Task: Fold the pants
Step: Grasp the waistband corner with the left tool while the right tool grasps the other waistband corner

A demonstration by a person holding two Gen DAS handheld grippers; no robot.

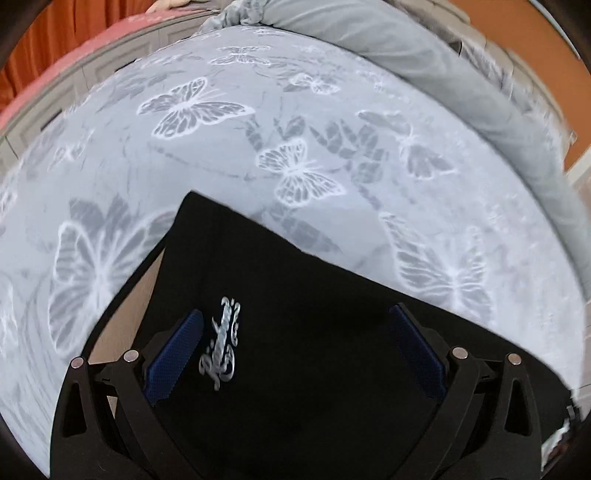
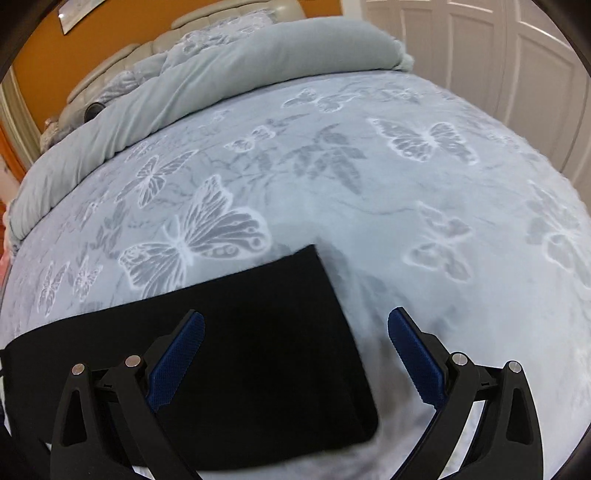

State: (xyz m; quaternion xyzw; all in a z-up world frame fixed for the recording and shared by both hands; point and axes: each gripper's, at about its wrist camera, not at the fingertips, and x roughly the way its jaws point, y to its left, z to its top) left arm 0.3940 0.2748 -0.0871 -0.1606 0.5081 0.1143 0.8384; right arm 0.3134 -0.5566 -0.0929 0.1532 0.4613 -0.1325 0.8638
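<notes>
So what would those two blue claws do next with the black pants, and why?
Probably close the right gripper on the near right corner of the black pants. Both it and the left gripper hang open and empty above the flat cloth on the butterfly blanket, so nothing is gripped for folding.

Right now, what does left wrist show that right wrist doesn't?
Left wrist only: silver script logo on the pants, orange curtain. Right wrist only: the pants' rounded end corner, white doors, headboard. Both: butterfly blanket, grey duvet, each gripper, left and right, open over the fabric.
</notes>
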